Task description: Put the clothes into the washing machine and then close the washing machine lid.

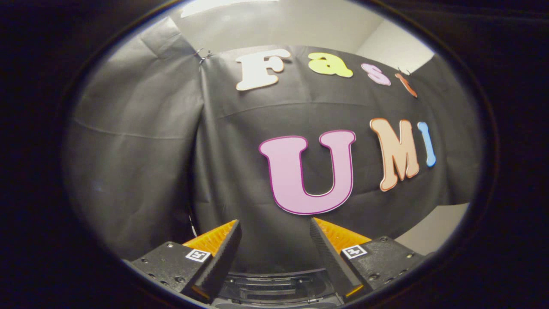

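Washing machine (274, 286): a dark, ridged part that may belong to it lies low between the fingers of the tongs (274, 229), though too little of it shows to be sure. In the gripper view the tongs stand wide apart with nothing between the fingers. Beyond the fingers hangs the black cloth wall (240, 171) of the booth, creased and pinned at its top, with a pale room wall (300, 25) above the cloth.

gripper view | rides on tongs (274, 227) | faces booth wall (240, 141) | level, near
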`<state>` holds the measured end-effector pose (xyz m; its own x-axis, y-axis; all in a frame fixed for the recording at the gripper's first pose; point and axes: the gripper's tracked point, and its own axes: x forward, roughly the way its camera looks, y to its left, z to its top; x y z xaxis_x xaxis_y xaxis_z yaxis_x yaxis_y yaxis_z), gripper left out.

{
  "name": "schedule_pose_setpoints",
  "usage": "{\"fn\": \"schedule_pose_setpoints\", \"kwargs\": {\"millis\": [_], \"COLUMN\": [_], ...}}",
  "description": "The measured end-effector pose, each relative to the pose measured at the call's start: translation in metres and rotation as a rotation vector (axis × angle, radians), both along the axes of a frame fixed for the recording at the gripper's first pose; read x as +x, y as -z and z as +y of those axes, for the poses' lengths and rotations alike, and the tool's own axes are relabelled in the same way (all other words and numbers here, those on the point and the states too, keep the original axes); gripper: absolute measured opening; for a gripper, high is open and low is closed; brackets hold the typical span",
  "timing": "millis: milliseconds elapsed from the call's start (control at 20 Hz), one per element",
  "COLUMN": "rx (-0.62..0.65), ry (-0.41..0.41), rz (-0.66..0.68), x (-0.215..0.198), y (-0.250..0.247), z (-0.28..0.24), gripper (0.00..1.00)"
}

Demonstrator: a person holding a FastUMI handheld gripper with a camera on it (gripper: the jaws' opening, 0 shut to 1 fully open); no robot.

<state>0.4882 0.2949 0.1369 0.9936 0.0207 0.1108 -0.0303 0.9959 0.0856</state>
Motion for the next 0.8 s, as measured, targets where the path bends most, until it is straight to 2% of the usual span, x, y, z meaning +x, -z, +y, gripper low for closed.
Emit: {"fn": "schedule_pose_setpoints", "kwargs": {"millis": [200,350,450,600,800], "rx": [0.006,-0.063,-0.108,-0.139,-0.181], "ry": [0.055,0.037,0.015,0.042,0.040], "rz": [0.023,0.020,0.058,0.106,0.189], "x": [0.029,0.052,0.066,0.085,0.100], "y": [0.003,0.018,0.039,0.072,0.126], "z": [-0.022,-0.017,-0.009,-0.001,0.011], "gripper": [0.97,0.97,0.97,0.97,0.97]}}
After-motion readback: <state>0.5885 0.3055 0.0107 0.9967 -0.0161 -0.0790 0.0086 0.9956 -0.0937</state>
